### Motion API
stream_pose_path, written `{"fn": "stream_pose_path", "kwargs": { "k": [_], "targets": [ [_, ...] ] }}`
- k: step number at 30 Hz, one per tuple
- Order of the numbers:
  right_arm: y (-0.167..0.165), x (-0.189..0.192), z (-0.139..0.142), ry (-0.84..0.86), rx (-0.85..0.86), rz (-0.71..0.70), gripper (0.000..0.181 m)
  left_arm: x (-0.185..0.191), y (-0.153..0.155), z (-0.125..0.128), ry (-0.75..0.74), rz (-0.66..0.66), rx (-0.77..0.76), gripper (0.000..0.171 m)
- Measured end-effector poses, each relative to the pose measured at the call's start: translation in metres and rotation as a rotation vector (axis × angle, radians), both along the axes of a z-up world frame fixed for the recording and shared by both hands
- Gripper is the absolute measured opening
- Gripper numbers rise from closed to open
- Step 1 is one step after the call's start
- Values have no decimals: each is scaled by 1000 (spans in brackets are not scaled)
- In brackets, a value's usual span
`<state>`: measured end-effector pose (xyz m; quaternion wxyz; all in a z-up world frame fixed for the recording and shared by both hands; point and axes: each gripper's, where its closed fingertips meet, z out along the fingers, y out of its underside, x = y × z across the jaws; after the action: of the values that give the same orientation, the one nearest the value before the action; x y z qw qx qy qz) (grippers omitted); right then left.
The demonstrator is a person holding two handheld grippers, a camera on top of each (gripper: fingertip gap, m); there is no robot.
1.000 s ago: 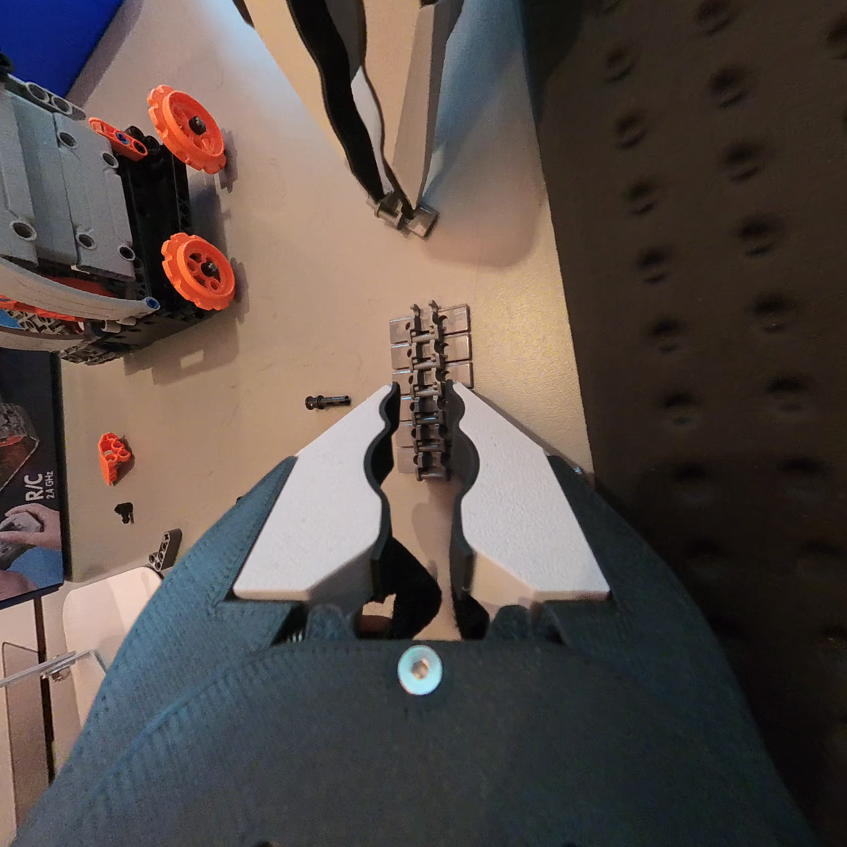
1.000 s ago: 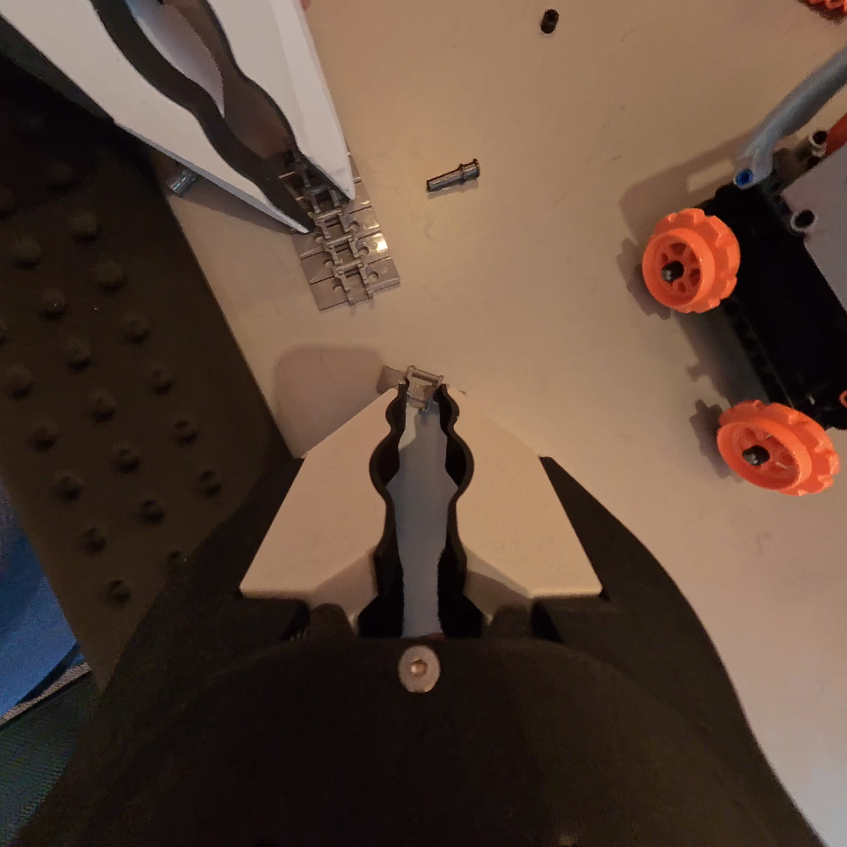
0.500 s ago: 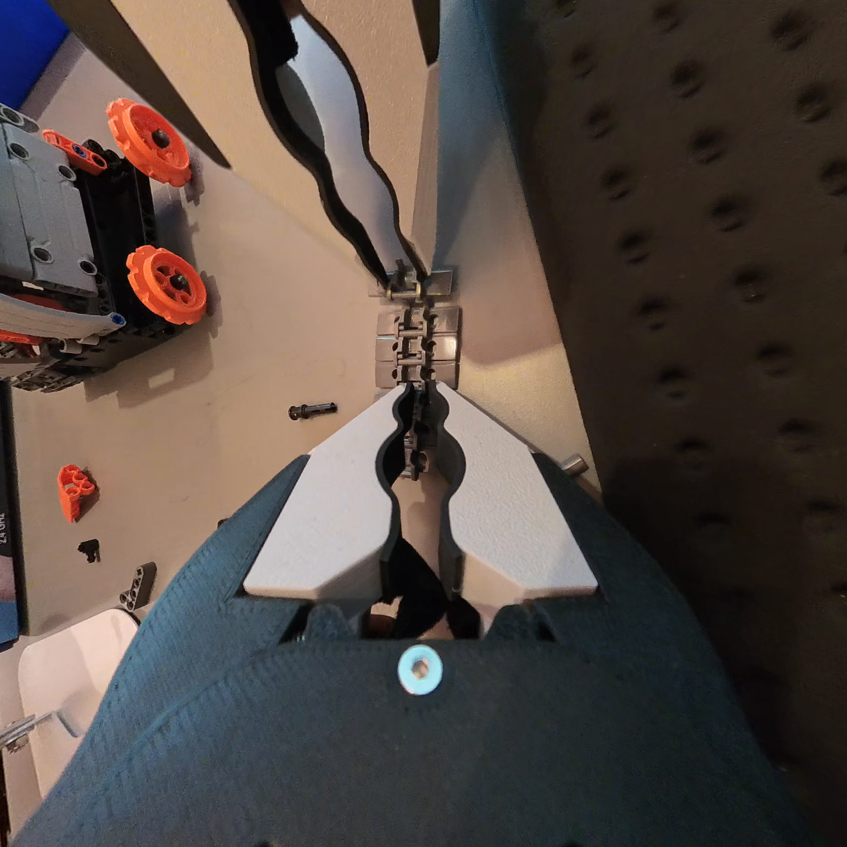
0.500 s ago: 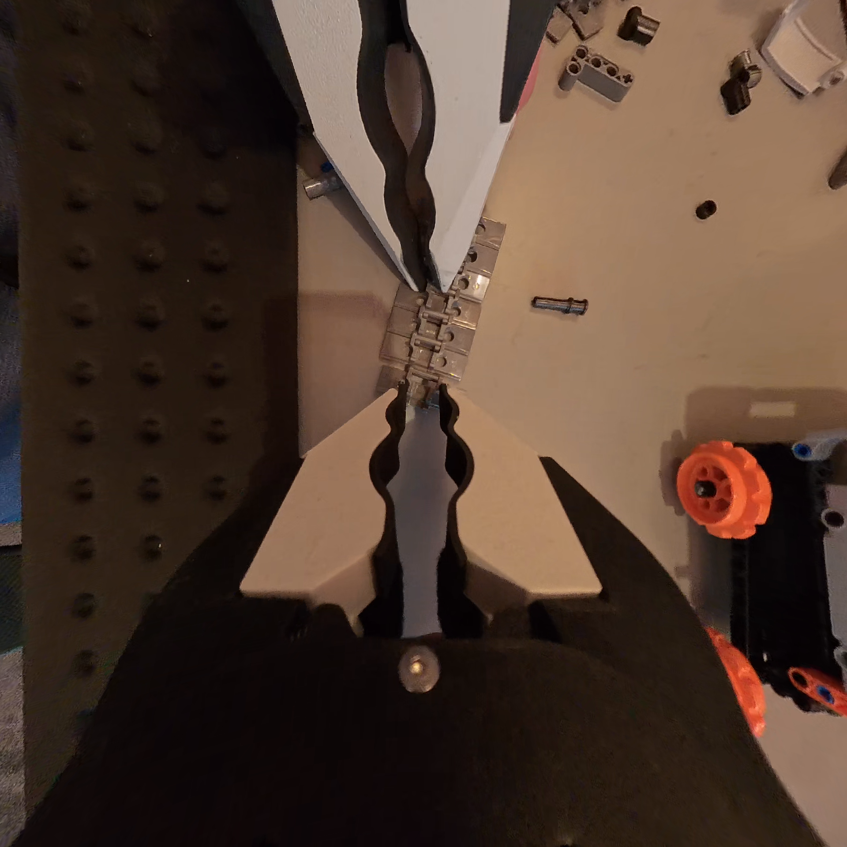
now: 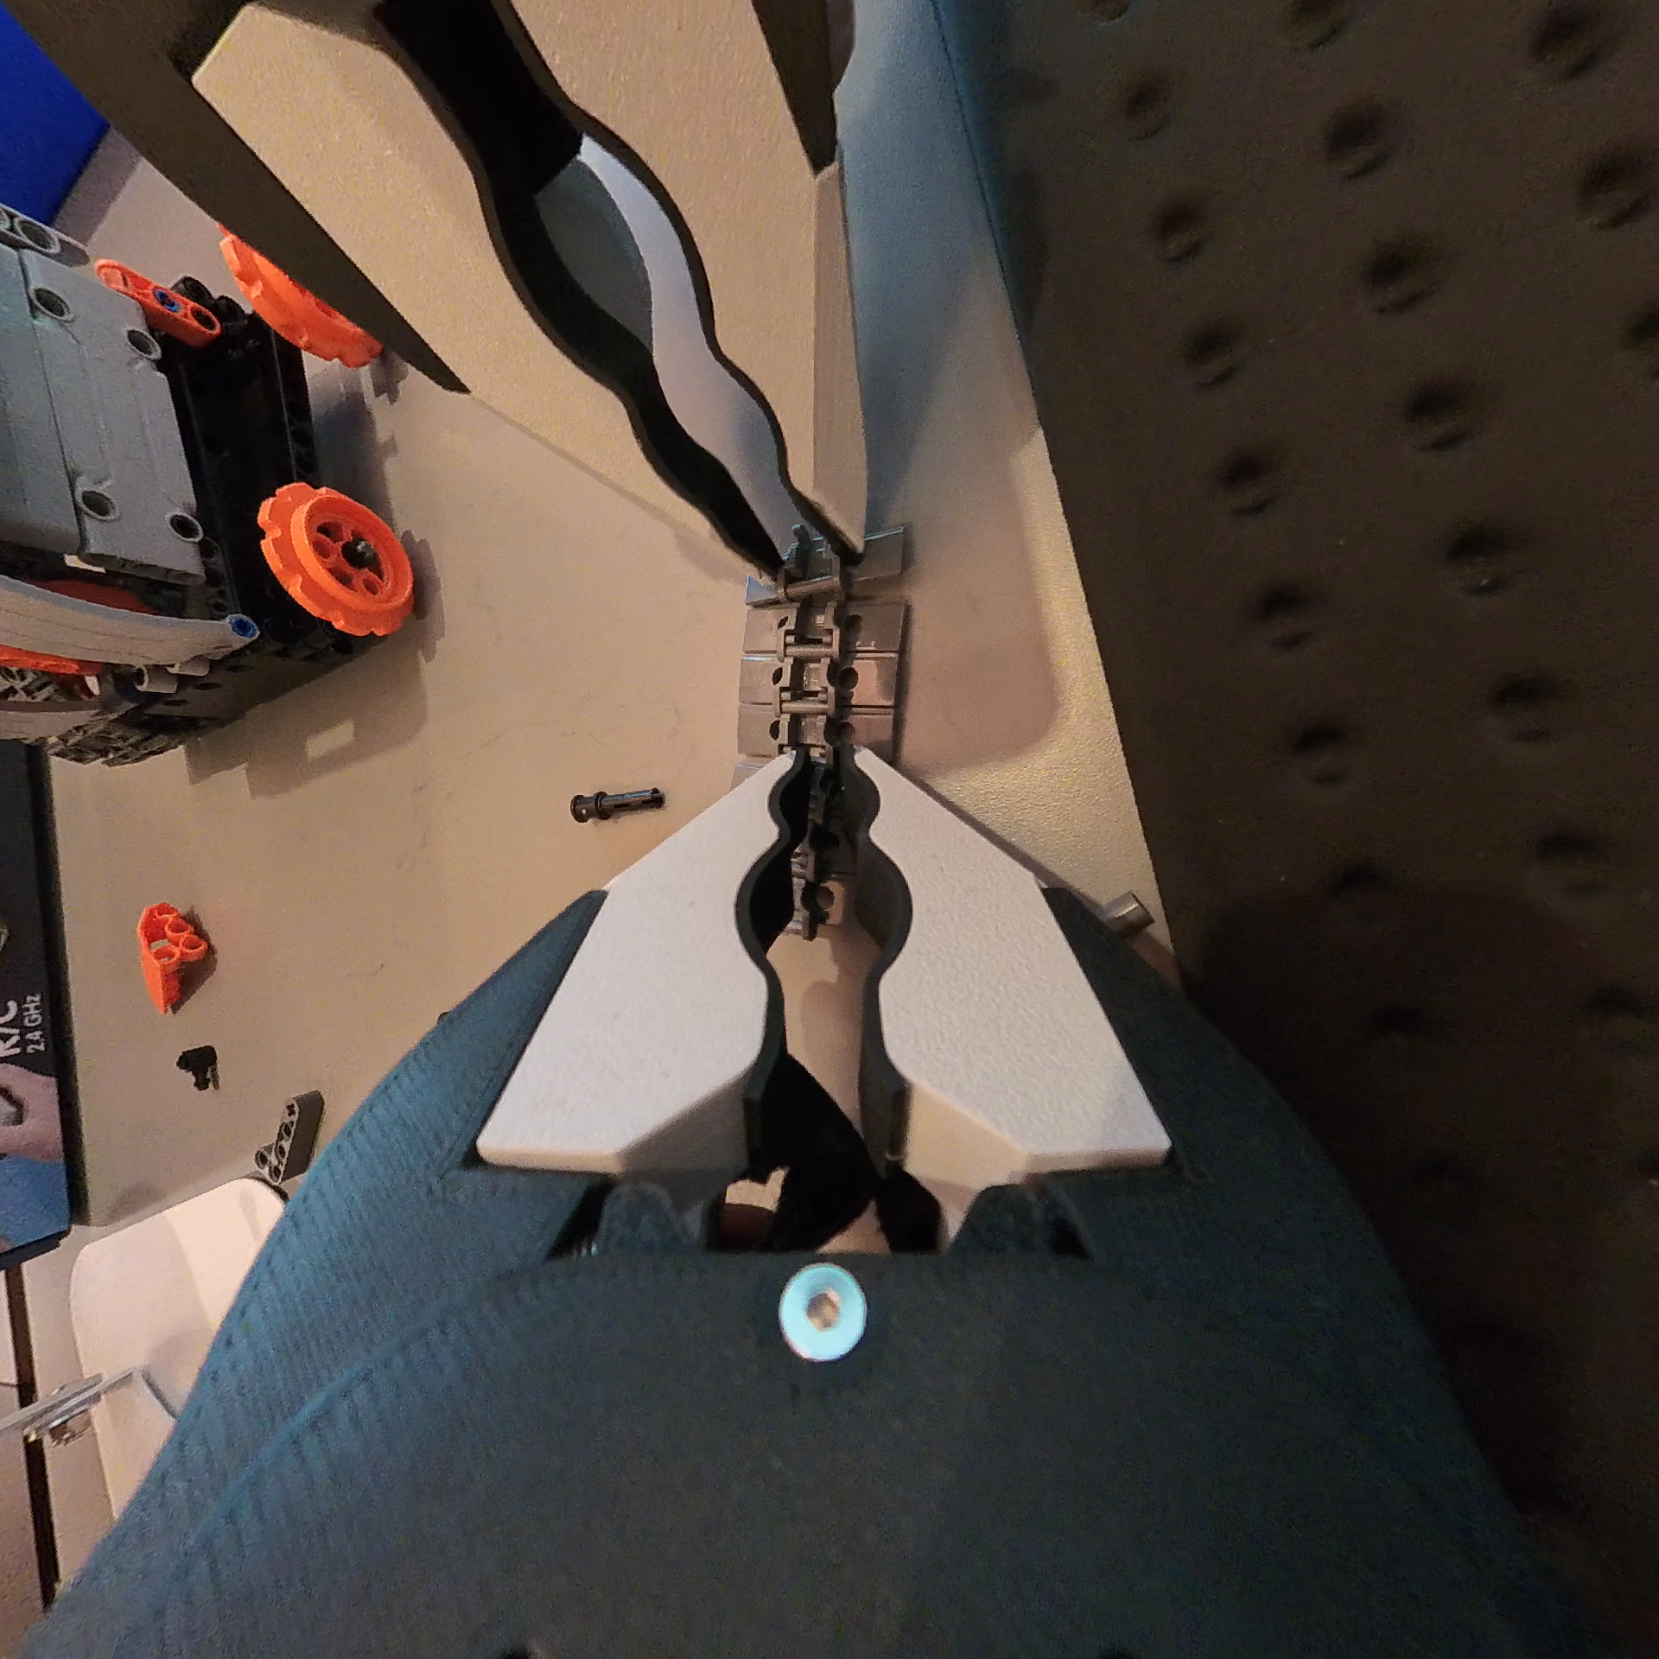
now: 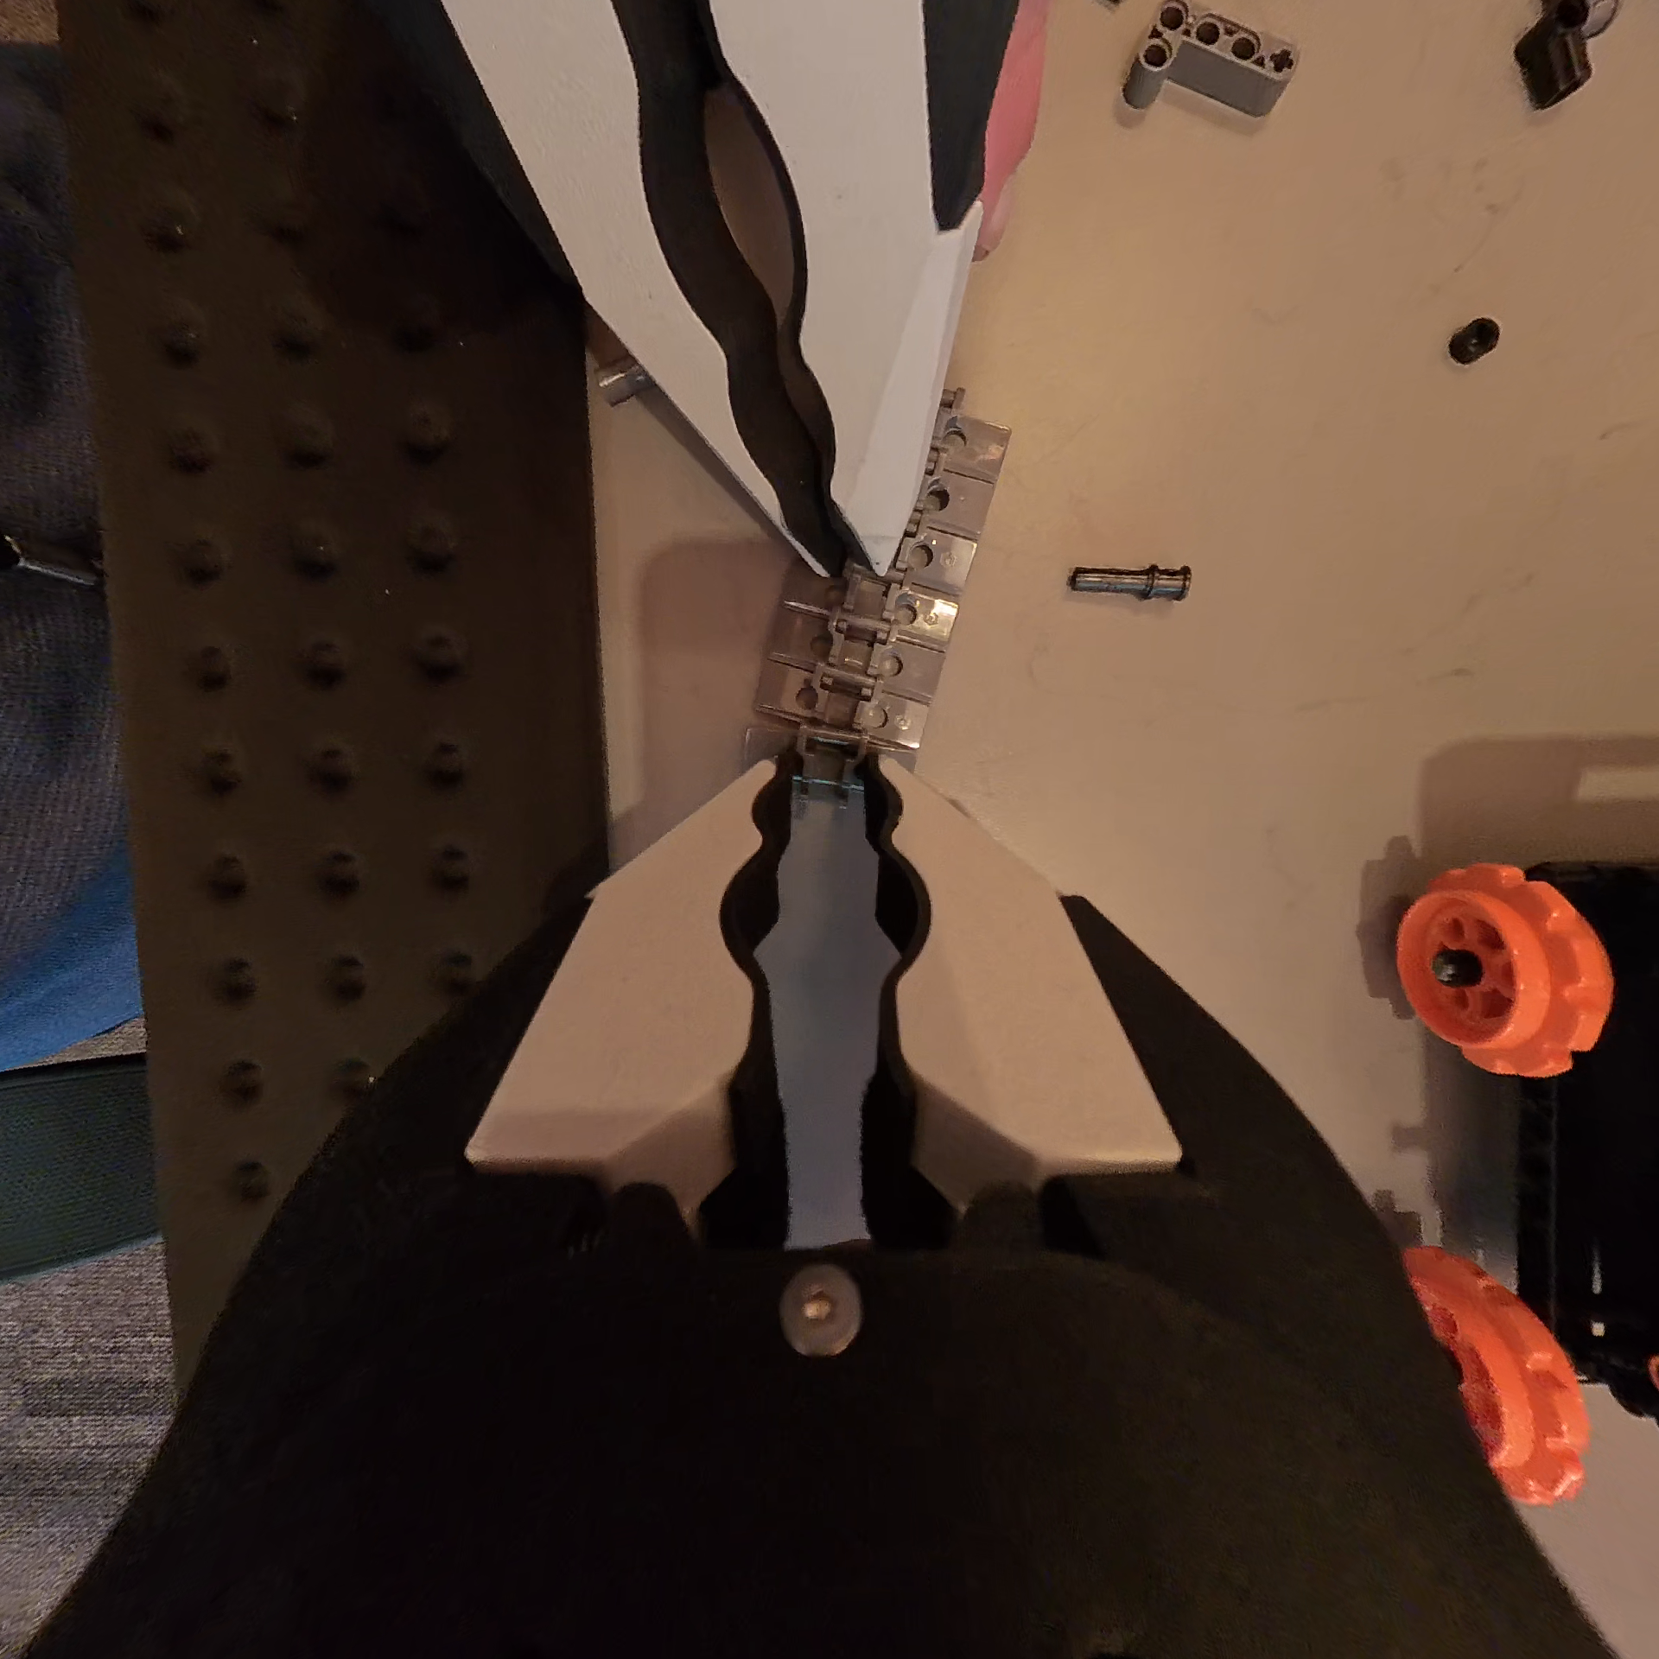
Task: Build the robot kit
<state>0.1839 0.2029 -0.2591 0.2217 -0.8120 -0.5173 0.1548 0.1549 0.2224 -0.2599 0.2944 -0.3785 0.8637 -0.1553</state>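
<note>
A short strip of grey track links (image 5: 821,664) lies on the beige table, next to a dark studded mat. My left gripper (image 5: 821,763) is shut on the near end of the strip. My right gripper (image 6: 830,768) is shut on a single grey track link (image 6: 830,774) and presses it against the strip's other end (image 6: 857,669). In the left wrist view the right gripper (image 5: 812,561) comes in from above with the link (image 5: 875,549) at its tips. In the right wrist view the left gripper (image 6: 853,570) comes in from above. The two grippers face each other, tip to tip.
A grey and black model vehicle with orange wheels (image 5: 334,561) stands to one side and also shows in the right wrist view (image 6: 1501,969). A black pin (image 5: 619,802), an orange connector (image 5: 171,952), a grey L-beam (image 6: 1207,56) and a white tray (image 5: 153,1284) lie around. The studded mat (image 6: 314,539) borders the table. The gap from one gripper's tips to the other's is roughly 4 cm.
My right gripper has carried the single link across the table up to the far end of the strip. My left gripper has closed on the strip and turned in line with the right one.
</note>
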Motion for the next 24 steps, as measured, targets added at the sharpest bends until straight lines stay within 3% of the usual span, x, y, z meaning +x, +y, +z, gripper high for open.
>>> {"fn": "stream_pose_path", "kwargs": {
  "k": [7, 13, 18, 22, 24],
  "targets": [
    [-3, 0, 2, -10, 8, -37, 21, 0, 0, 0, -5, 13, 11, 6],
    [-1, 1, 0, -11, 13, -87, 9, 0, 0, 0, -5, 19, 9, 6],
    [-1, 1, 2, -16, 13, -102, 20, 0, 1, 1, -7, 22, 16, 9],
    [7, 0, 16, 38, 87, -94, 0, -2, 4, 6, -17, 32, 9, 17],
    [10, -2, 15, 40, 107, -81, 0, -4, 7, 8, -15, 41, 2, 19]
  ]
}}
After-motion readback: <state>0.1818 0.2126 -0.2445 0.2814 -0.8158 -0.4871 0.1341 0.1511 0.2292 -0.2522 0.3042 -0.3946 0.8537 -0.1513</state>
